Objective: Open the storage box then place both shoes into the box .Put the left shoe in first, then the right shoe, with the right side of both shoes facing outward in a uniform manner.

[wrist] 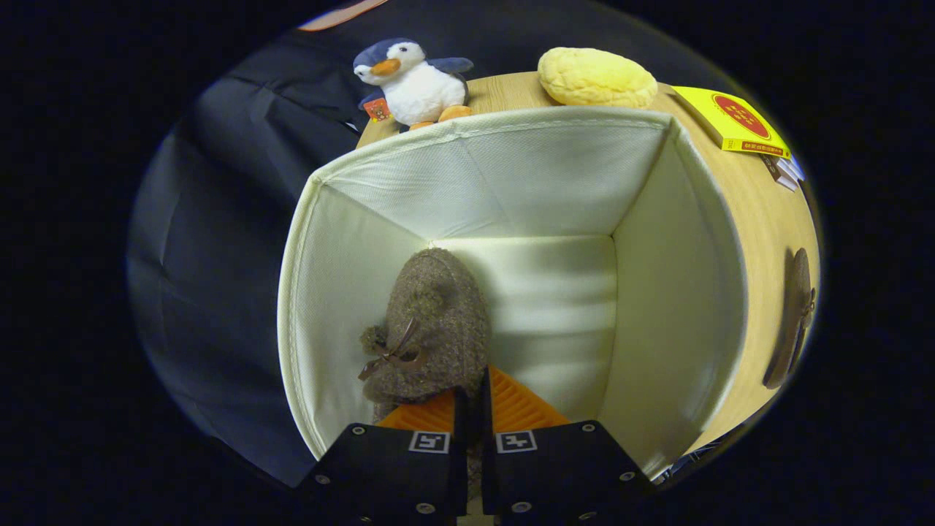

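A: Start at your claw. Its fingers are drawn almost together, with only a thin slit between them, and they are pinching the near end of the shoe. That looks like a grip on the heel edge, which would explain why the shoe hangs toe-forward, down into the box.

B: So the shoe is in already?

A: It's inside the walls, near the left wall, with the small bow on its upper turned toward that wall. I can't tell whether it's resting on the floor of the box or hanging just above it. Your claw hasn't let go.

B: Why keep to the left?

A: My guess is that you're leaving the right half of the floor bare for the second shoe, which lies on the desk, out past the right wall.

B: And beyond the box?

A: On the desk past the far rim you have a toy penguin, a yellow cushion and a yellow book. All of them are well clear of your work.
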### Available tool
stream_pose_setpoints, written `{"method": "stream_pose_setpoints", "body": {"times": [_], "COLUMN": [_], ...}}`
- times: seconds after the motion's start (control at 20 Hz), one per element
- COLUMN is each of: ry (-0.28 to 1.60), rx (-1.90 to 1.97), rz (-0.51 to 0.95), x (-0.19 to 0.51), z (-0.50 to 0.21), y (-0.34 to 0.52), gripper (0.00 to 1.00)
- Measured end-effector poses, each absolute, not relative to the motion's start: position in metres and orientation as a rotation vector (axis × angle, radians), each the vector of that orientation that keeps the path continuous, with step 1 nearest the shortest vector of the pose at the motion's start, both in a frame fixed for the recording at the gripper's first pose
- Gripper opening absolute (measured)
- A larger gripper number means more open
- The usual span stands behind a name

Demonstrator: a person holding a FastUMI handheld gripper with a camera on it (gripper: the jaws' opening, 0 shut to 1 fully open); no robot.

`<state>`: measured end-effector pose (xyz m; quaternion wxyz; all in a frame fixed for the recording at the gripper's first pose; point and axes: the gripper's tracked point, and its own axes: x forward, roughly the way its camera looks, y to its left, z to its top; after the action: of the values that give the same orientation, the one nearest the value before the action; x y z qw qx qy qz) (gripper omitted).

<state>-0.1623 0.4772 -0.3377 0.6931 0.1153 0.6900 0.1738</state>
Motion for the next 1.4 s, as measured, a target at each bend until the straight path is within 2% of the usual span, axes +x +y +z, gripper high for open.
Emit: {"method": "stream_pose_setpoints", "body": {"times": [0.15,0.25,0.35,0.45,0.5,0.6,0.85,1.0,1.4], "ry": [1.605,1.598,1.617,1.607,1.598,1.557,1.386,1.298,1.133], "rx": [0.248,0.231,0.253,0.317,0.357,0.480,0.619,0.587,0.386], "rz": [0.383,0.427,0.495,0.556,0.585,0.649,0.737,0.708,0.437], "x": [-0.174,-0.178,-0.186,-0.187,-0.184,-0.177,-0.153,-0.140,-0.120], "z": [-0.343,-0.343,-0.333,-0.318,-0.307,-0.275,-0.220,-0.217,-0.269], "y": [0.479,0.478,0.477,0.477,0.475,0.474,0.430,0.378,0.196], "gripper": [0.17,0.17,0.22,0.35,0.47,0.60,0.78,0.89,0.96]}}
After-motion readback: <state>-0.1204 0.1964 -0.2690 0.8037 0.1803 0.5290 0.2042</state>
